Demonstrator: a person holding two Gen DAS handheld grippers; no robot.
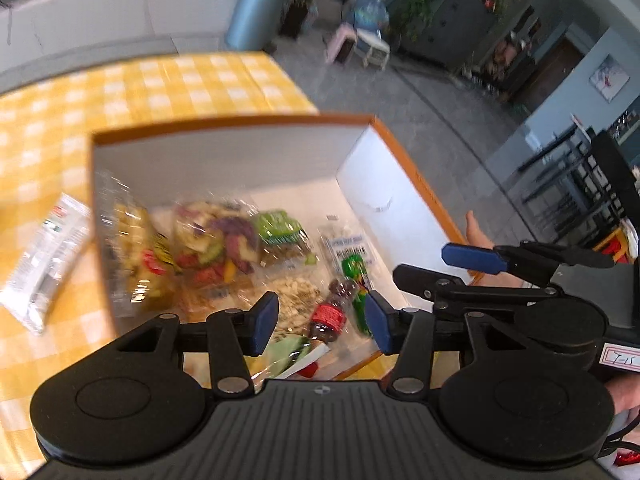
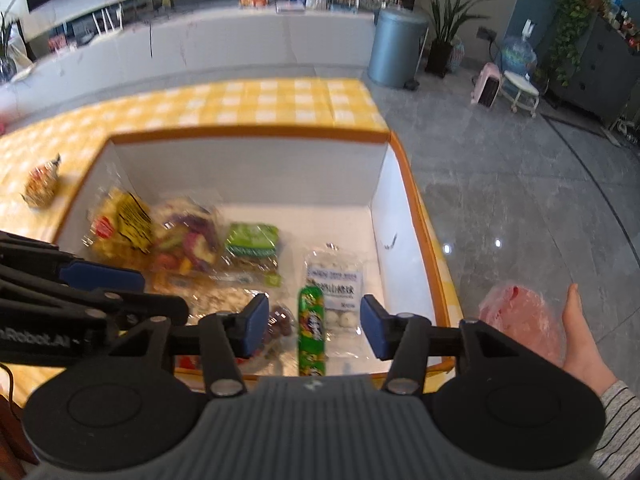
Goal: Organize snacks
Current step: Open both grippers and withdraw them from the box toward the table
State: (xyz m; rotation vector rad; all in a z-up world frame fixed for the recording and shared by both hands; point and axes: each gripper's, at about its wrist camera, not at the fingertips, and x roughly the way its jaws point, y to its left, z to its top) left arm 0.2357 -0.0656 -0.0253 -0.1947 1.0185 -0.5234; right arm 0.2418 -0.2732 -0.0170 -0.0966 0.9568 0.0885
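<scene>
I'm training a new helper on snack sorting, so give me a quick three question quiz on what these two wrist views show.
1. True or false: both the left gripper and the right gripper hold a snack.
2. Where does the long green candy tube lie? A) on the yellow checked tablecloth B) inside the orange-rimmed white cardboard box C) on the grey floor
3. Fill in: the white printed packet lies ____ the box.

Key: 1 false, both stand open and hold nothing; 2 B; 3 outside, on the tablecloth beside it.
</scene>
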